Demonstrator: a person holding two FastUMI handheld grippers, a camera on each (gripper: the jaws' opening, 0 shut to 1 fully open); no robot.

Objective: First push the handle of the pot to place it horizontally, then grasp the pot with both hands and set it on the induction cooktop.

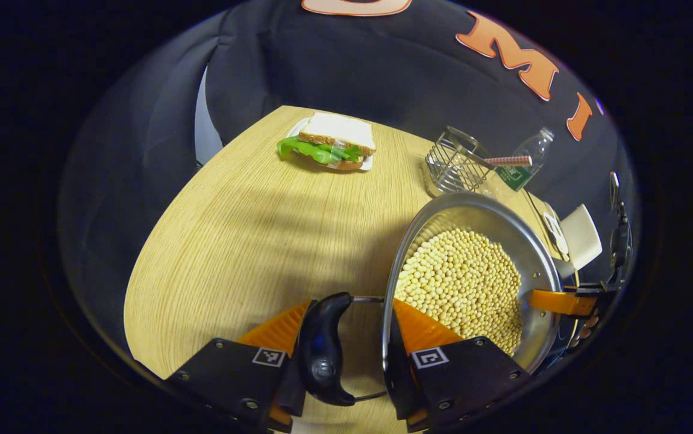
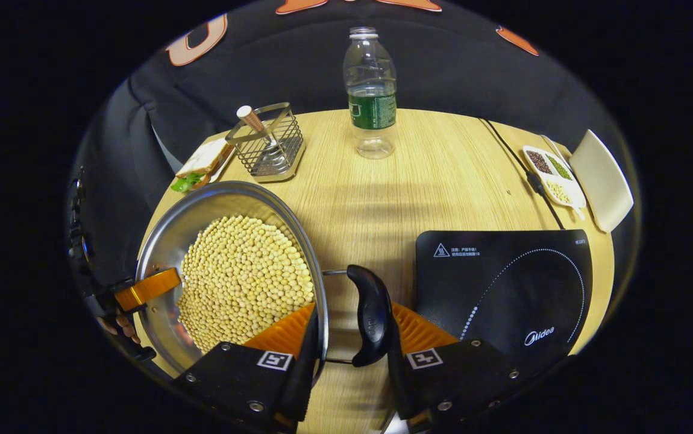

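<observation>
Left gripper view, left to right. Light wood-grain desk [image 1: 232, 241] across the centre of the frame. Upper centre: sandwich of white bread and green lettuce [image 1: 328, 144] on a small white plate. Bottom centre: left gripper [image 1: 352, 349], its fingers set either side of the pot's black curved side handle [image 1: 322, 349] and rim, one outside the handle, the other inside the pot wall; both appear to press on that handle-and-rim section. Right of centre: round stainless-steel pot filled with pale yellow soybeans [image 1: 467, 283], sitting on the desk. Upper right: square wire-mesh holder [image 1: 455, 163] with a striped-handled utensil, then a clear plastic bottle with green label [image 1: 527, 160]. Far right: the other gripper's finger over the pot's far rim.

Right gripper view, left to right. Far left: the other gripper's finger on the pot rim, with a hand behind it. Lower left: the pot [image 2: 232, 271], beans level, on the desk [image 2: 370, 199]. Upper left: sandwich [image 2: 202, 163], wire-mesh holder [image 2: 268, 150]. Bottom centre: right gripper [image 2: 346, 337], fingers straddling the pot rim and the second black side handle [image 2: 370, 319], closed against them. Upper centre: bottle [image 2: 372, 90], upright. Lower right: black glass induction cooktop [image 2: 503, 283], flat on the desk, just beside the pot handle, not touching. Upper right: black cable [image 2: 527, 175], white divided dish of grains [image 2: 554, 175], cream rectangular lid or board [image 2: 602, 181].
</observation>
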